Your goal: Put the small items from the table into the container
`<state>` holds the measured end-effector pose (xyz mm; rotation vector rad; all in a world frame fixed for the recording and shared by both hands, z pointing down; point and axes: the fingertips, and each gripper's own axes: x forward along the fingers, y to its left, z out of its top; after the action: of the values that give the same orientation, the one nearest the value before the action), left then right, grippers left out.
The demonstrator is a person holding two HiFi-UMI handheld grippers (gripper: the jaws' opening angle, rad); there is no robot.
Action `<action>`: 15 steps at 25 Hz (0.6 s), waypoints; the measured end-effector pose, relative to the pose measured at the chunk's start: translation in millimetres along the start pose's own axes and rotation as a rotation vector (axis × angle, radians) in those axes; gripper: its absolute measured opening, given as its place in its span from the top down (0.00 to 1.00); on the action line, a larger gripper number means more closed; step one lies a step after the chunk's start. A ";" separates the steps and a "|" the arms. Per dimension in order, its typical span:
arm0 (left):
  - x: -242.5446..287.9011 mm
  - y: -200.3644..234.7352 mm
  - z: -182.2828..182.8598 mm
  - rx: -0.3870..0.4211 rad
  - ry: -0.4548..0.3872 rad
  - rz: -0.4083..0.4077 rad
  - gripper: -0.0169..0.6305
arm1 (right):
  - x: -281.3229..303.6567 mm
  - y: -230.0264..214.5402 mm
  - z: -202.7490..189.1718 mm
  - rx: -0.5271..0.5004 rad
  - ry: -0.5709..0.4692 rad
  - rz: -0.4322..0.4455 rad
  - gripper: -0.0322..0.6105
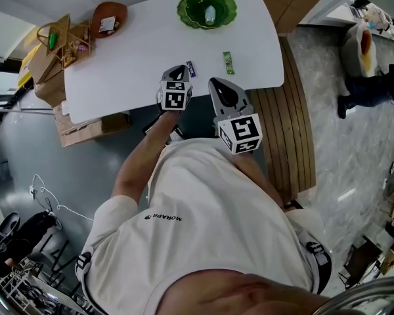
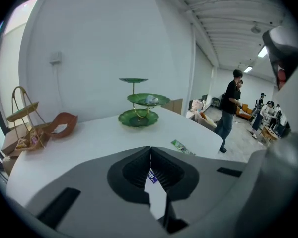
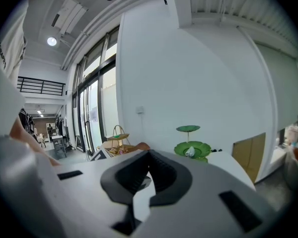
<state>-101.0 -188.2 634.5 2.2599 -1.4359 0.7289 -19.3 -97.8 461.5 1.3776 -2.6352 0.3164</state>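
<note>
White shirt (image 1: pixel 203 241) fills the bottom of the head view, and both arms reach toward the near edge of the white worktop (image 1: pixel 138 51). A small purple-blue wrapped sweet (image 1: pixel 191 68) lies flat just inside that edge. A green wrapper (image 1: pixel 228 62) lies near it on the right, apart from it. At the far edge stands a green tiered dish (image 1: pixel 187 8) with a pale item (image 1: pixel 210 15) on its wide tier.

The left gripper (image 1: pixel 182 67) tilts downward over the near edge, its tip just beside the purple-blue sweet. Its fingers (image 2: pixel 131 170) are pressed together with nothing between them. In the left gripper view the sweet shows on the worktop through the gap beneath the closed tips.

The right gripper (image 1: pixel 213 81) is held closer to level at the worktop's edge, right of the left one. Its fingers (image 3: pixel 129 175) are also pressed together and empty.
</note>
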 end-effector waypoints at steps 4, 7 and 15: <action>13.4 -5.9 -14.9 -0.005 0.054 -0.014 0.97 | -0.5 -2.9 -2.7 0.008 0.003 -0.004 0.94; 24.7 -10.3 -24.0 0.013 0.069 -0.026 0.97 | -0.3 -5.4 -4.8 0.013 0.007 -0.005 0.94; 47.4 -16.7 -52.1 -0.073 0.168 -0.044 0.89 | 3.0 -13.8 -11.2 0.030 0.024 -0.011 0.94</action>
<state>-81.2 -186.4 704.1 2.1142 -1.3089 0.8182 -9.3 -105.0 474.6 1.3881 -2.6129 0.3709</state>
